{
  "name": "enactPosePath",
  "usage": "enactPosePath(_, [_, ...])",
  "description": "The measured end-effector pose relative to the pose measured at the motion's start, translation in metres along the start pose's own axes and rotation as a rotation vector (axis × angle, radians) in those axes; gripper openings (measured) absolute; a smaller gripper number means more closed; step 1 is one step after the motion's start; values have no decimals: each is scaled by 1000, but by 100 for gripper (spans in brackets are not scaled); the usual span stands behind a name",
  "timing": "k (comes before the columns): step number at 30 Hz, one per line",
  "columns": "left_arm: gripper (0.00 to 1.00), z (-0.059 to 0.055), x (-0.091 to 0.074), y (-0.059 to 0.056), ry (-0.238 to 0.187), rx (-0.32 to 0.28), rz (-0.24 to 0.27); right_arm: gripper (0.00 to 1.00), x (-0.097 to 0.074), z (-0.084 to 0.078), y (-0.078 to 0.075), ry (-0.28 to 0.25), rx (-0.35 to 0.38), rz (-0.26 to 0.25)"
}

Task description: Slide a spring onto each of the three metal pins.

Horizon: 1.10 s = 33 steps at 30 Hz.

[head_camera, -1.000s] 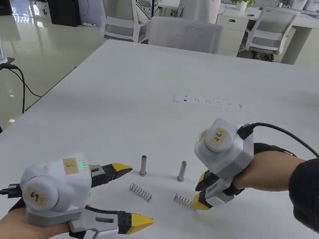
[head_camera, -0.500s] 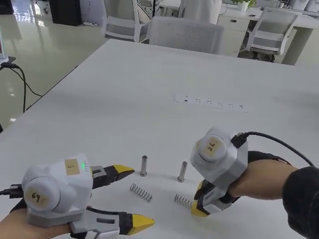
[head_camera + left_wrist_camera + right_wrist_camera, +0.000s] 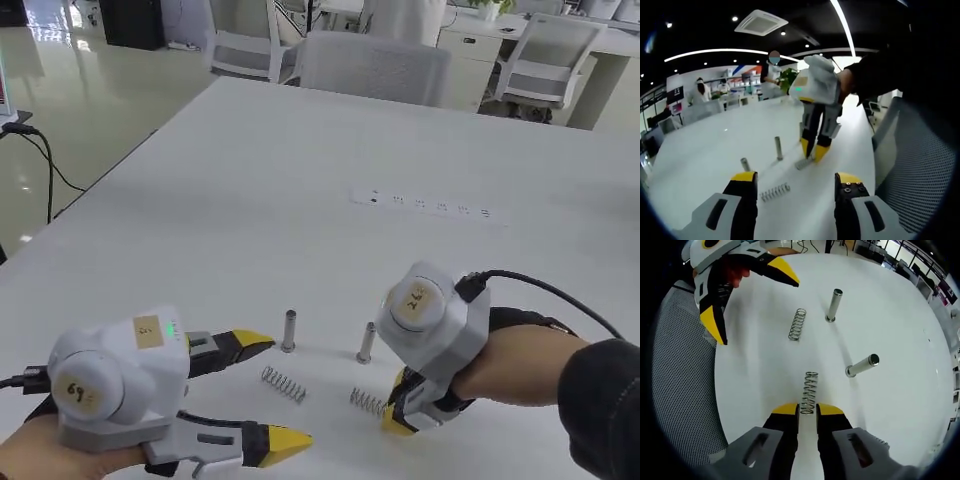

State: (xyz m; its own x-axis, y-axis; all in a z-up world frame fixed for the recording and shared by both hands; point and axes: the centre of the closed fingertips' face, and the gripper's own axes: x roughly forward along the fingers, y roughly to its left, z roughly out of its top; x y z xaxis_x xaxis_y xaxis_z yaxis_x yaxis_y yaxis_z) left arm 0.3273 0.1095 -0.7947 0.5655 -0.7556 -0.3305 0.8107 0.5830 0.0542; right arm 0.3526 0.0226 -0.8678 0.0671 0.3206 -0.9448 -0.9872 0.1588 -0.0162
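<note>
The right gripper (image 3: 807,409) jaws pinch one end of a spring (image 3: 810,386) lying on the tabletop (image 3: 300,180), near the right metal pin (image 3: 367,342). The left gripper (image 3: 795,180) jaws are spread wide, with a second spring (image 3: 774,192) and the left metal pin (image 3: 289,331) nearby.

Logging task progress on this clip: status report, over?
Right gripper shut on near spring, flat on table. Left gripper open. Two pins bare; far spring loose. Nothing blocking.
</note>
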Motion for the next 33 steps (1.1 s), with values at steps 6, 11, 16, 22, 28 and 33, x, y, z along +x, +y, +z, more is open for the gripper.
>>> enactPosePath(6, [56,1,0,-1,0,3,-1,8,-1,0,0,1,-5,-10])
enactPosePath(11, [55,1,1,-2,1,7,-6,8,-9,7,2,-27,20,6])
enactPosePath(16, [53,2,2,-4,1,14,-15,8,-17,13,9,-39,20,27])
enactPosePath(22, [49,3,4,-9,3,31,-35,8,-28,20,19,-41,-18,45])
enactPosePath(28, [45,5,6,-12,2,48,-55,8,-36,25,23,-37,-44,45])
enactPosePath(33, [41,6,9,-16,5,65,-77,8,-42,29,28,-33,-67,51])
